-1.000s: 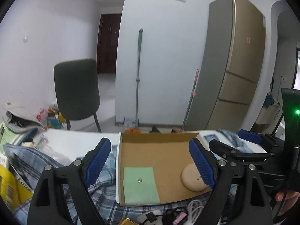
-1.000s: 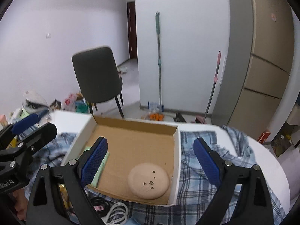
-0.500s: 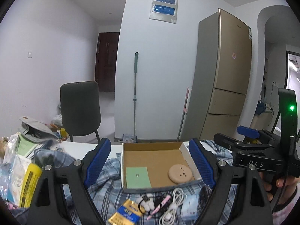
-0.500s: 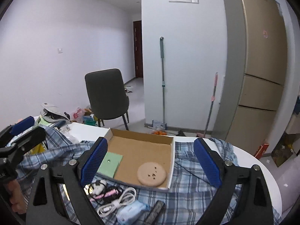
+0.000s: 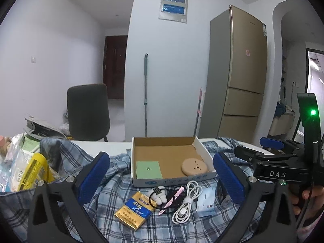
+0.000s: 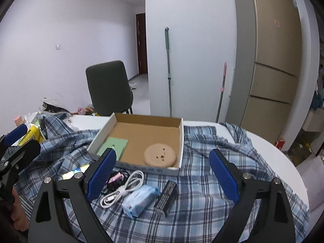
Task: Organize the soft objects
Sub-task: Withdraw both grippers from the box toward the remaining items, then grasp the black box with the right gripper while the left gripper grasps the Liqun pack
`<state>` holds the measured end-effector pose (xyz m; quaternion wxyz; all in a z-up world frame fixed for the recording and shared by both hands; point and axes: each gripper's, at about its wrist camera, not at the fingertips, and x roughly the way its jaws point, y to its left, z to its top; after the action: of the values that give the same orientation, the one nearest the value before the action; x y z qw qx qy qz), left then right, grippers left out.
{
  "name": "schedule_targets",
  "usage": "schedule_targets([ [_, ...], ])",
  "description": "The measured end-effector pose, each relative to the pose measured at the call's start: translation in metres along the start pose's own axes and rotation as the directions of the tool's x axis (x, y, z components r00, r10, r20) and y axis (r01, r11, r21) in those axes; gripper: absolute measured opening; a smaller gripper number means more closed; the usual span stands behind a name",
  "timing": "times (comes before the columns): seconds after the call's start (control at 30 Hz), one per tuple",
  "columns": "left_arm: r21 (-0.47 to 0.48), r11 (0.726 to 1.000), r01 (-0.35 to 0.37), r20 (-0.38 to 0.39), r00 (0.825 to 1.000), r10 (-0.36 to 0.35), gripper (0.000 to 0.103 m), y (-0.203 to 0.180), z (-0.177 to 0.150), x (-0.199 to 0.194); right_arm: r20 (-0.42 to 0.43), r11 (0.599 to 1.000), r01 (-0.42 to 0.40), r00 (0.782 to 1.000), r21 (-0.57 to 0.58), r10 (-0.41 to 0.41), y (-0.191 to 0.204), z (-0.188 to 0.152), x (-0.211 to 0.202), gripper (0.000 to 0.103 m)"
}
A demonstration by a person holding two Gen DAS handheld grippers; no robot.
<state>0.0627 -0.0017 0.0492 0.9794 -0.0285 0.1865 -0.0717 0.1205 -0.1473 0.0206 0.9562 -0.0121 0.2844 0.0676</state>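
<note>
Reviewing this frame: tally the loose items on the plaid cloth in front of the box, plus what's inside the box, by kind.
On the plaid cloth:
Gold-blue packet: 1
White cable: 1
Tissue pack: 1
Black block: 1
Pink item: 1
In the cardboard box:
Green sheet: 1
Round tan disc: 1
Total: 7

Blue-white plaid shirt (image 6: pixel 212 182), green pad (image 5: pixel 148 169)

I'm looking into a lived-in home, a dining corner by the look of it. A tall gold fridge (image 5: pixel 243 81) stands against the wall beside a mop (image 5: pixel 145 93) and a dark wooden door (image 5: pixel 114 66), with a grey chair (image 6: pixel 108 87) pulled near a white table (image 6: pixel 283 162) cluttered with household odds and ends.
</note>
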Motion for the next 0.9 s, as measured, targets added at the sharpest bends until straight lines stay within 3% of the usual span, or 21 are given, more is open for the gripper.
schedule_targets([
  [0.27,-0.043,0.999,-0.012,-0.018,1.0,0.012,0.103,0.014,-0.033,0.031,-0.086,0.998,0.05,0.995,0.024,-0.048,-0.005,-0.013,0.02,0.092],
  [0.53,0.004,0.999,-0.04,-0.06,0.997,0.04,0.103,0.011,-0.049,0.049,-0.181,0.99,0.12,0.978,0.073,-0.105,-0.016,-0.031,0.047,0.092],
  [0.63,-0.002,0.999,-0.035,-0.054,0.998,0.035,0.103,0.013,-0.052,0.047,-0.193,0.988,0.122,0.976,0.09,-0.103,-0.02,-0.04,0.057,0.084],
  [0.9,-0.05,0.998,-0.035,-0.082,0.996,0.031,0.103,0.024,-0.055,0.053,-0.216,0.989,0.141,0.968,0.052,-0.127,-0.012,-0.064,0.075,0.075],
])
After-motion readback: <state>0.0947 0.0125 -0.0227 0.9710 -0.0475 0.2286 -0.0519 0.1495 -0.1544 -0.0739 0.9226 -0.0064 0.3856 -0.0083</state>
